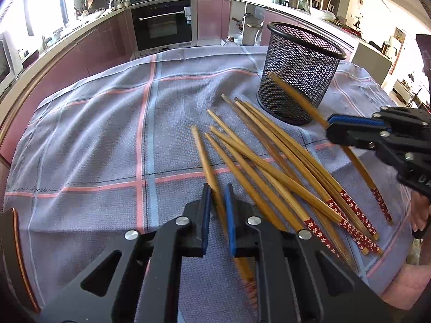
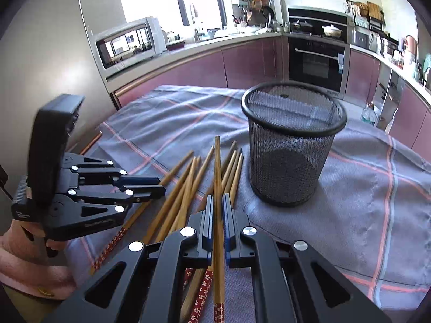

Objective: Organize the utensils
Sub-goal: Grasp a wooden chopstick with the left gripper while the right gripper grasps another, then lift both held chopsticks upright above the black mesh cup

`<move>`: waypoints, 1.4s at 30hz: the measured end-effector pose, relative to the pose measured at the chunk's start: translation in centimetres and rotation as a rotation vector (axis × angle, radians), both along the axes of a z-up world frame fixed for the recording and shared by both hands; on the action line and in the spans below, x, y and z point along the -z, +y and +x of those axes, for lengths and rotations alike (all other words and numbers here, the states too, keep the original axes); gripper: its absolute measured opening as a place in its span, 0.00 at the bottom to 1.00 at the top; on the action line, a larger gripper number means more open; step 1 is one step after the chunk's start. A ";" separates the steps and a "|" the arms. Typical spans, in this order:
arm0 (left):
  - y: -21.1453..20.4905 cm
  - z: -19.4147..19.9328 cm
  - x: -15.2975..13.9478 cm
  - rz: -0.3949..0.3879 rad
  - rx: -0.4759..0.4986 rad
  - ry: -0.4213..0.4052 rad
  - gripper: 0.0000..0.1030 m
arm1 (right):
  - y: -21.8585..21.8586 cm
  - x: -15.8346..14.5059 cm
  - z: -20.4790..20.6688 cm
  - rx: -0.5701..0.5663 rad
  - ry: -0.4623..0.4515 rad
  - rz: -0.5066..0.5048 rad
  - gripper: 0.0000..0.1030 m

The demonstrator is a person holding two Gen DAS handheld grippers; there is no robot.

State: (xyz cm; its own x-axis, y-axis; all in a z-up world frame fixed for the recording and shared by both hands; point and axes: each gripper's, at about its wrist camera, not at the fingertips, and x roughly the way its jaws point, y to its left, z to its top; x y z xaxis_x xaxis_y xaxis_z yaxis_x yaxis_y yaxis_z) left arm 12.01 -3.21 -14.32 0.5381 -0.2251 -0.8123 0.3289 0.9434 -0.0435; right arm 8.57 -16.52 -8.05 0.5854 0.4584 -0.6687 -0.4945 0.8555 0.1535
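Note:
Several wooden chopsticks [image 1: 272,161] with red flowered ends lie in a loose pile on the checked cloth, also in the right wrist view [image 2: 183,202]. A black mesh cup [image 1: 299,75] stands upright behind them, empty in the right wrist view [image 2: 291,145]. My left gripper [image 1: 217,196] is shut on one chopstick [image 1: 207,161] at the pile's left edge; the gripper also shows in the right wrist view [image 2: 157,185]. My right gripper [image 2: 217,202] is shut on another chopstick [image 2: 217,167], held lifted and pointing toward the cup; it shows at the right in the left wrist view [image 1: 330,123].
The table is covered by a grey cloth [image 1: 107,140] with pink and blue lines. Kitchen counters, an oven [image 1: 161,24] and a microwave [image 2: 126,45] stand beyond the table's far edge. A plastic bottle [image 2: 370,114] stands on the floor.

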 end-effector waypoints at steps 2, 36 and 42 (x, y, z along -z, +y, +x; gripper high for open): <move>0.1 -0.1 0.0 -0.007 -0.007 0.000 0.07 | -0.4 -1.0 -0.3 0.001 -0.029 0.017 0.05; 1.6 -0.1 -21.4 -0.443 0.103 -0.375 0.07 | -7.8 -14.8 3.4 0.114 -0.377 0.230 0.05; -1.8 2.1 -22.9 -0.416 0.137 -0.362 0.07 | -7.4 -13.2 5.3 0.117 -0.324 0.210 0.05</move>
